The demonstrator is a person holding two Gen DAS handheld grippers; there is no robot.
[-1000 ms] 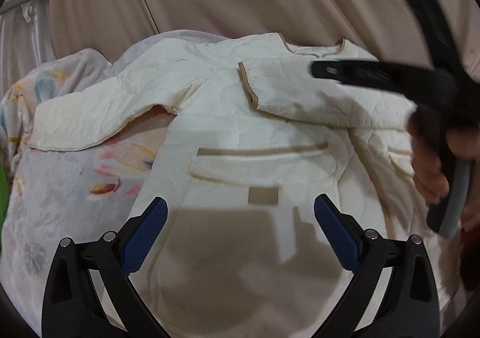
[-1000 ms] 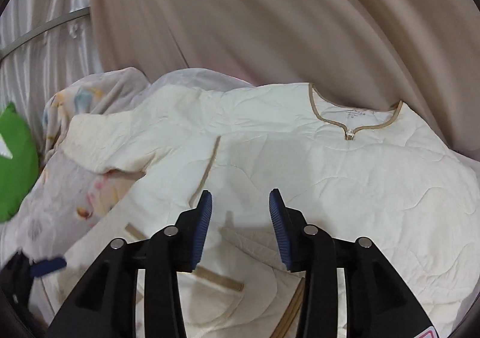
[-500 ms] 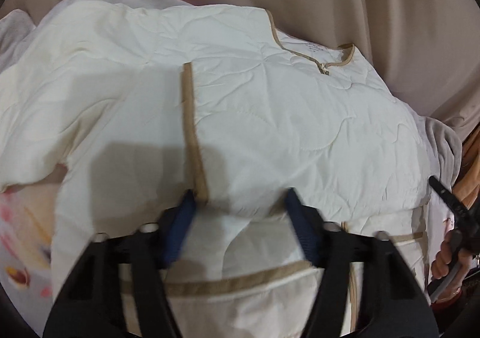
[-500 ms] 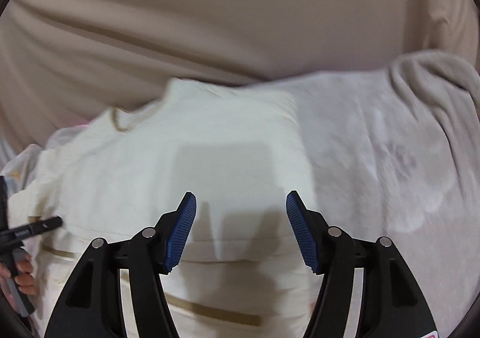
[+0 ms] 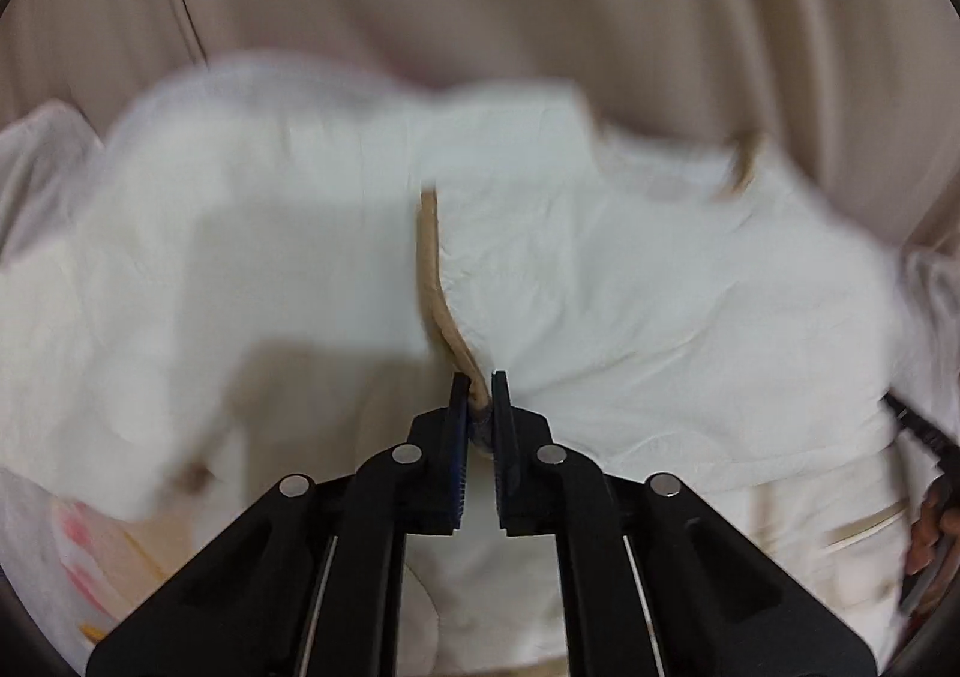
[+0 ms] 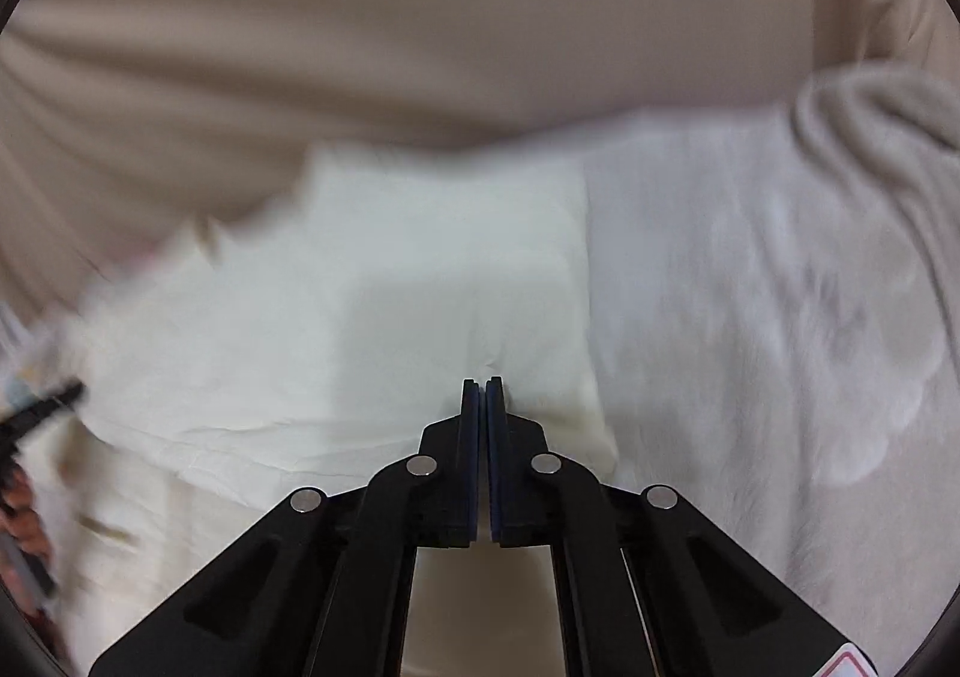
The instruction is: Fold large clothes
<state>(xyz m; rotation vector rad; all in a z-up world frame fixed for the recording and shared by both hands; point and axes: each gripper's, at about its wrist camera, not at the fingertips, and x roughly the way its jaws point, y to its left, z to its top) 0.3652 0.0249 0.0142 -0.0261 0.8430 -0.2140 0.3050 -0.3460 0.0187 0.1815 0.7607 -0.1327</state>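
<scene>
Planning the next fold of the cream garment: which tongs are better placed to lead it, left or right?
Left, probably. The left tongs are shut on the tan trim, an edge of the cream garment. The right tongs have closed near its side edge; fabric between them is not clearly visible.

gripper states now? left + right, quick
Left gripper: just closed, shut on the tan trim of the cream garment.
Right gripper: just closed, shut on a pinch of the cream garment's edge.
</scene>
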